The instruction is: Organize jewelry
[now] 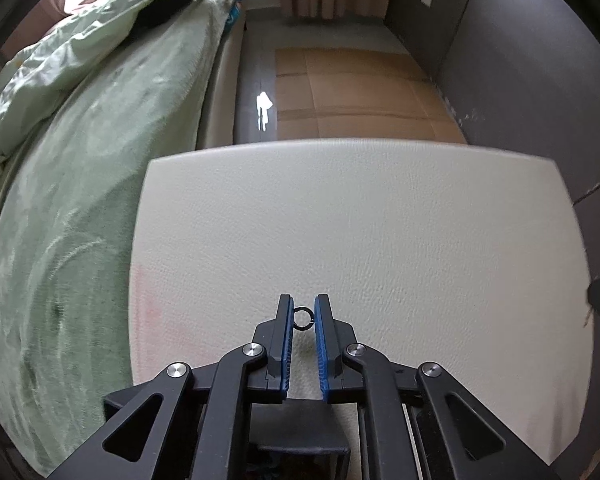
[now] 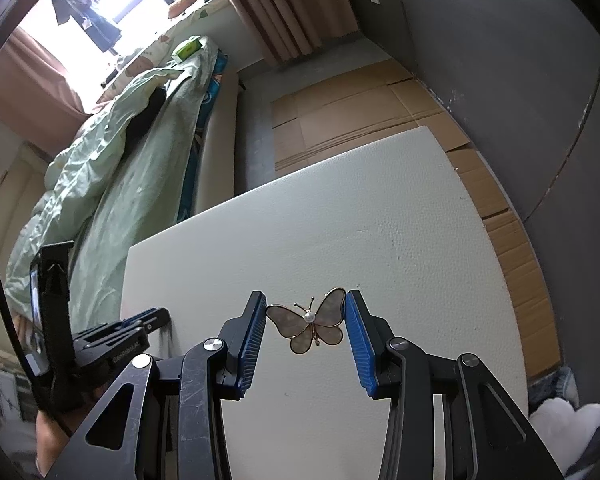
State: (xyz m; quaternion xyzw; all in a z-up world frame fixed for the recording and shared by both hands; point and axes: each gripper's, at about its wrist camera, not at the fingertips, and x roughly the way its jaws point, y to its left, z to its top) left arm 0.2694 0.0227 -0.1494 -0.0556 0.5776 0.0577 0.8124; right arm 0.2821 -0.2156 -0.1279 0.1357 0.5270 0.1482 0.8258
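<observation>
In the left wrist view my left gripper [image 1: 302, 312] is shut on a small dark ring [image 1: 302, 318], pinched between its blue pads just above the white foam board [image 1: 380, 220]. In the right wrist view my right gripper [image 2: 305, 314] is shut on a gold-rimmed butterfly brooch [image 2: 310, 324] with pearly wings and a small pearl, held by its wing tips over the white board [image 2: 340, 220]. The left gripper also shows in the right wrist view [image 2: 140, 322], low at the board's left edge.
A bed with a pale green cover [image 1: 80, 200] runs along the left of the board. Flattened cardboard [image 1: 352, 92] lies on the floor beyond it. A grey wall [image 2: 520, 80] stands on the right. White cloth [image 2: 568, 416] lies at bottom right.
</observation>
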